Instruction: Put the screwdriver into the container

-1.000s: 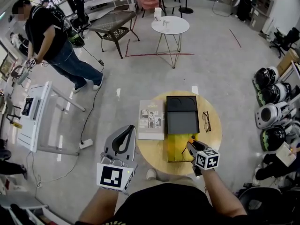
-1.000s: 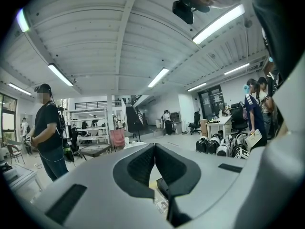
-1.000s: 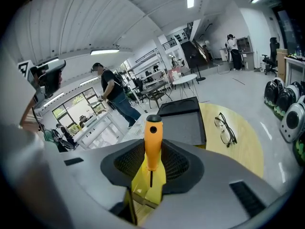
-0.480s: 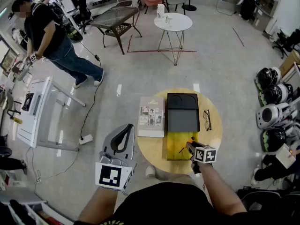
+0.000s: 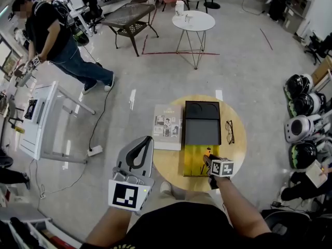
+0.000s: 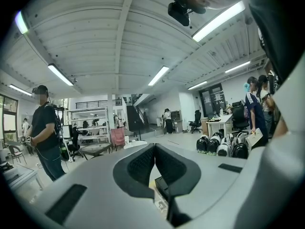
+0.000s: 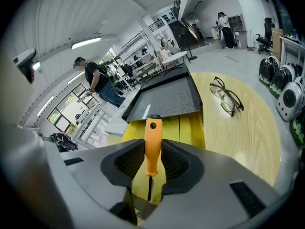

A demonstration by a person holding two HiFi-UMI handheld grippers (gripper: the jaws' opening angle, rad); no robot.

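1. Screwdriver: orange handle, dark shank; it is clamped between the jaws of the right gripper, with the handle pointing forward, away from the person, and the shank running back towards the gripper body
2. Right gripper: the jaws are closed onto the handle and kept fairly wide by its thickness; in the head view it is held above the near end of the container
3. Container: yellow and open-topped, set on the round wooden table; a black tray or lid lies against its far end, and which of the two it is cannot be told
4. Left gripper: the jaws are pressed together with nothing between them; it is held off the table's near-left edge, well apart from the container, and is judged idle
5. Other items on the table: glasses to the right of the container, a book to its left; neither is judged to be in the way
6. Step in hand, as judged: placing; the screwdriver is held over the yellow compartment but not yet released, and whether its tip touches anything cannot be told
7. Next move, as judged: the gripper is to be lowered until the tool lies along the compartment, clear of the walls and the black tray; the jaws are then to be opened and the gripper lifted straight away
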